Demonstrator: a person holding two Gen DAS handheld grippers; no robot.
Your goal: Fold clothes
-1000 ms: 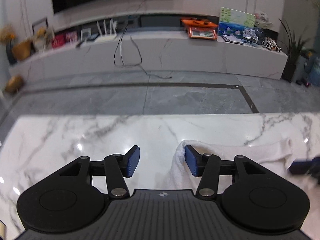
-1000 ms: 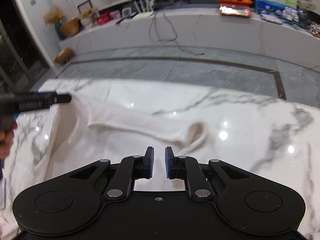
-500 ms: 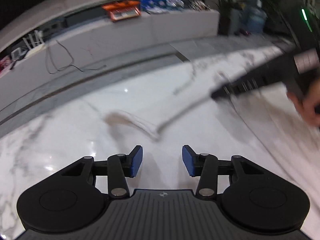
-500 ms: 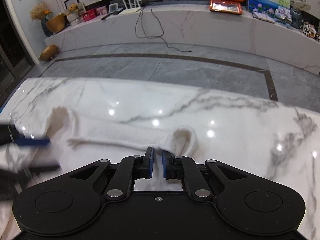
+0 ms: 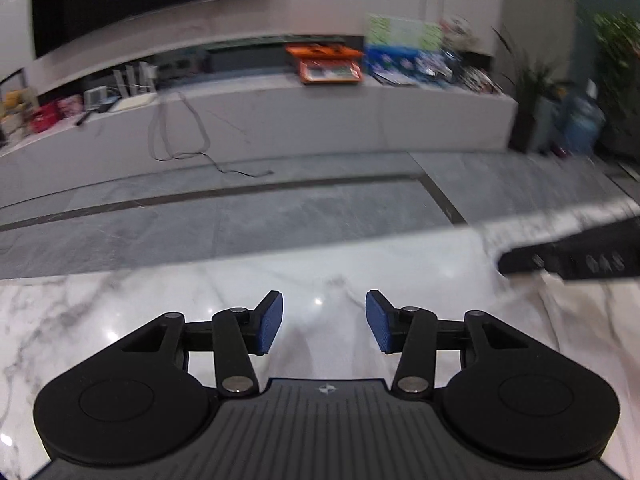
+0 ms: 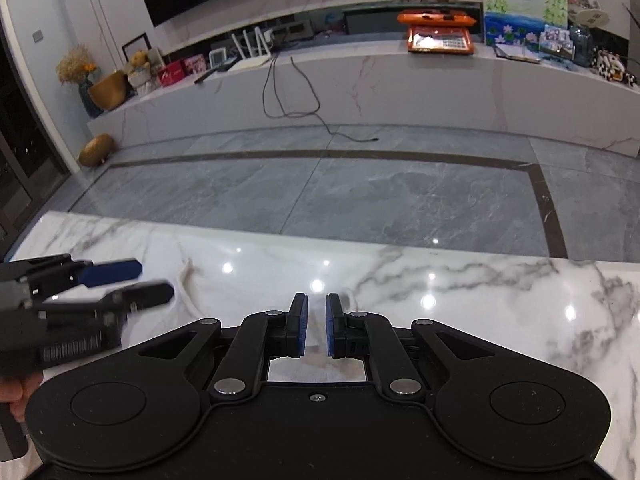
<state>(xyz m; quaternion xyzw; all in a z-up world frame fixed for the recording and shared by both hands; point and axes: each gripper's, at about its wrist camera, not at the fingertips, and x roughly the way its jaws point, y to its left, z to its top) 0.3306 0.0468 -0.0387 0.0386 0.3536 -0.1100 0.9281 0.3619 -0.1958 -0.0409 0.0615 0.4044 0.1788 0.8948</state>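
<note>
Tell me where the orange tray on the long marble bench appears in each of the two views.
Left wrist view: orange tray sits upper centre, slightly right, blurred.
Right wrist view: upper right of centre, sharp.
Shared landmark: the green and blue painting stands just right of it in both.

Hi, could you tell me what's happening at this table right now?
A person is folding a white garment on a marble table, with a handheld gripper in each hand. The left gripper is open and holds nothing, its fingers above bare marble beside the cloth. The right gripper has its fingers nearly closed at a cloth edge; whether they pinch it is unclear.
</note>
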